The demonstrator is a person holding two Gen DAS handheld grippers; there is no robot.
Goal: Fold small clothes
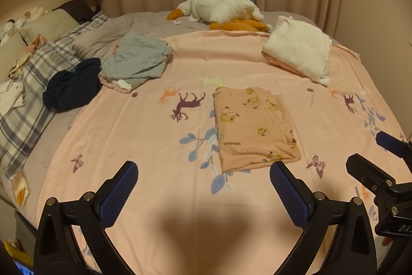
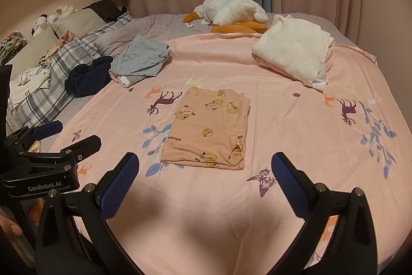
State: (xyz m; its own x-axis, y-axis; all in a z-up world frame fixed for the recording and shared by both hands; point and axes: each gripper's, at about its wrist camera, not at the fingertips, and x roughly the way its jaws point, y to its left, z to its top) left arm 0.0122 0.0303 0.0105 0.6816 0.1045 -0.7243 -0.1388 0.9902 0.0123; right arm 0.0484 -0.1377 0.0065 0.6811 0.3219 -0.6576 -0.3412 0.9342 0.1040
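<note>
A small peach garment with a yellow duck print [image 1: 253, 125] lies folded into a flat rectangle on the pink bedspread [image 1: 154, 135]. It also shows in the right wrist view [image 2: 209, 126]. My left gripper [image 1: 203, 172] is open and empty, held above the bed just short of the garment's near edge. My right gripper [image 2: 204, 163] is open and empty, just short of the same edge. Each gripper shows at the side of the other's view, the right gripper [image 1: 373, 153] and the left gripper [image 2: 69, 134].
A heap of grey clothes [image 1: 136, 61] and a dark navy garment [image 1: 72, 86] lie at the back left. A folded white and pink stack [image 1: 298, 50] sits at the back right. A plush goose [image 1: 221, 9] lies by the curtains. Plaid pillows [image 1: 33, 94] line the left side.
</note>
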